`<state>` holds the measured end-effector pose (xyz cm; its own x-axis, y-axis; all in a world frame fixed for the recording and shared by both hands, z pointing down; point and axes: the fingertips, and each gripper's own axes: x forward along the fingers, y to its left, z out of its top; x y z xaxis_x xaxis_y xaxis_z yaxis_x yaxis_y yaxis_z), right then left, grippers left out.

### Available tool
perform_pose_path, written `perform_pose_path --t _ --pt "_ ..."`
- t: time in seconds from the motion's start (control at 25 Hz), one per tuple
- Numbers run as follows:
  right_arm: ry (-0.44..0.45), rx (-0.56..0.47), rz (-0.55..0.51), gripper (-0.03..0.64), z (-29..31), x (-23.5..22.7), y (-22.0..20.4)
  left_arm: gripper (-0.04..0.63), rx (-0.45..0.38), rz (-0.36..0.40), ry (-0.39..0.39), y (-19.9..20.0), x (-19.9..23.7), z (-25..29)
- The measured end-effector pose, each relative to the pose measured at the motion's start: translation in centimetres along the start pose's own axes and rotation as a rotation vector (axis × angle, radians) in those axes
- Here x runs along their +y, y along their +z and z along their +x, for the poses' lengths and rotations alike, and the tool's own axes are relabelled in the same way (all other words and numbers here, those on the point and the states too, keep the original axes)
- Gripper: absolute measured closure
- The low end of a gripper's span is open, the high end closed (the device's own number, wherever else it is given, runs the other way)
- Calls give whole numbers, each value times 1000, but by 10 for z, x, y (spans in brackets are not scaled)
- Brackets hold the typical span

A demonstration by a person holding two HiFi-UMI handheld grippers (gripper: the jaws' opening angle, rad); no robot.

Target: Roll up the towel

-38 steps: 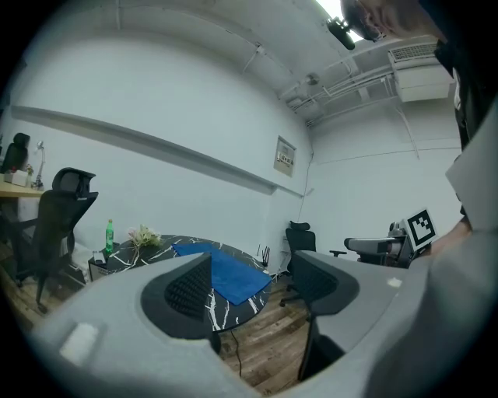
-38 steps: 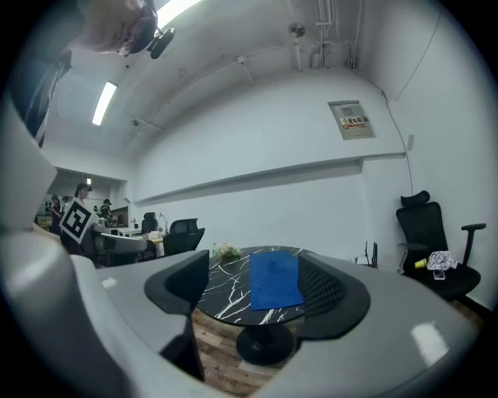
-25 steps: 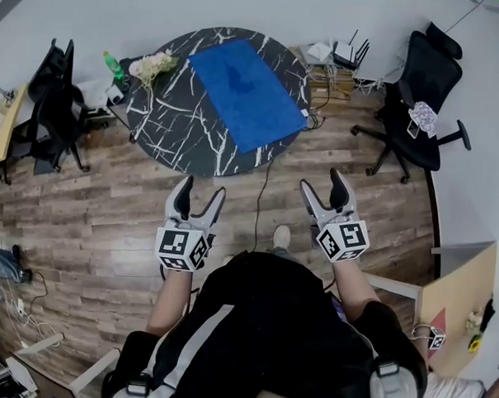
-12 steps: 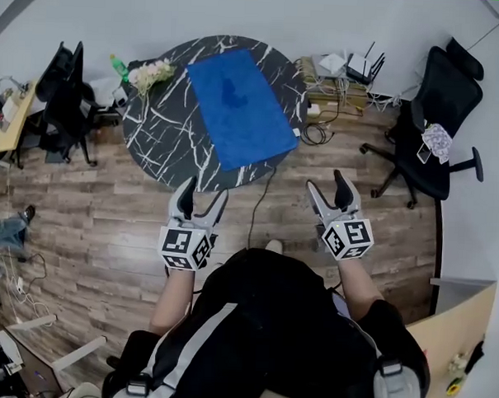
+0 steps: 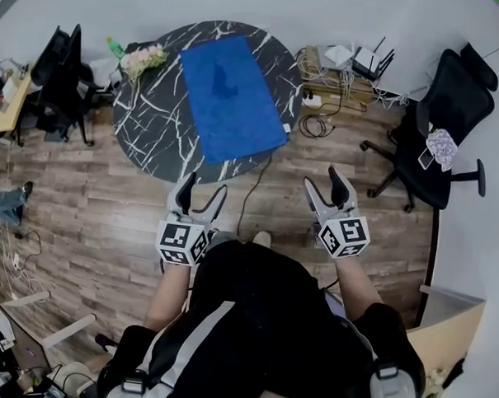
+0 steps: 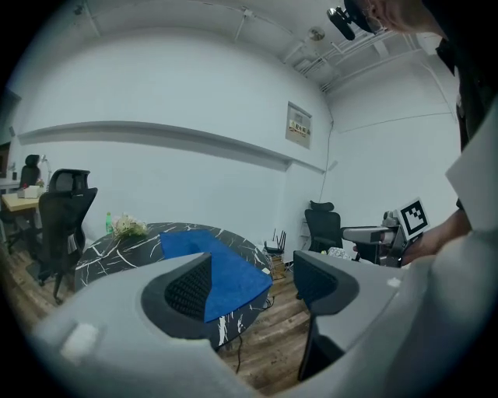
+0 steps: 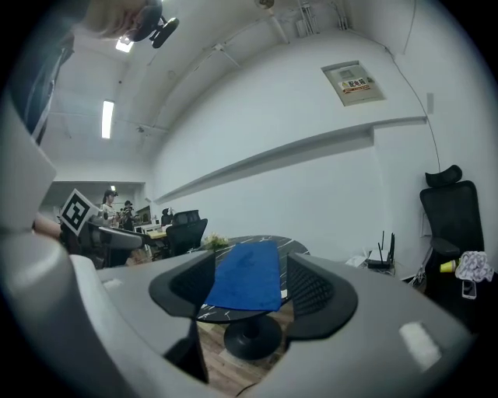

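A blue towel [image 5: 230, 96] lies flat and unrolled on a round black marble-patterned table [image 5: 150, 120]; its near corner hangs slightly over the table's edge. Both grippers are held over the wooden floor, short of the table. My left gripper [image 5: 201, 194] is open and empty, pointing at the table's near rim. My right gripper [image 5: 325, 184] is to the right of the table, its jaws closing a little with nothing between them. The towel [image 6: 222, 272] shows beyond the left jaws, and the towel [image 7: 245, 284] also lies far ahead between the right jaws.
A flower bunch [image 5: 142, 61] and a green bottle [image 5: 114, 47] stand at the table's far left. Black office chairs stand at left [image 5: 63, 83] and right [image 5: 450, 137]. Cables and routers [image 5: 342, 70] lie on the floor behind the table; a cable [image 5: 254, 182] runs toward me.
The person has stepped closer to the table; both grippers moved forward with them, and the table with the towel now sits nearer the grippers. The right jaws narrowed slightly.
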<state>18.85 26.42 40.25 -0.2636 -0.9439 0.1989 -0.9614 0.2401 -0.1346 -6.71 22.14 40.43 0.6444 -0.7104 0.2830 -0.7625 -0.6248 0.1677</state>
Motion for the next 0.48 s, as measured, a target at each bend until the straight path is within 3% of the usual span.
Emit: perform_pose_path --t 0.48 --pt "35 75 -58 385 32 -15 -20 268 79 14 -24 -20 20 38"
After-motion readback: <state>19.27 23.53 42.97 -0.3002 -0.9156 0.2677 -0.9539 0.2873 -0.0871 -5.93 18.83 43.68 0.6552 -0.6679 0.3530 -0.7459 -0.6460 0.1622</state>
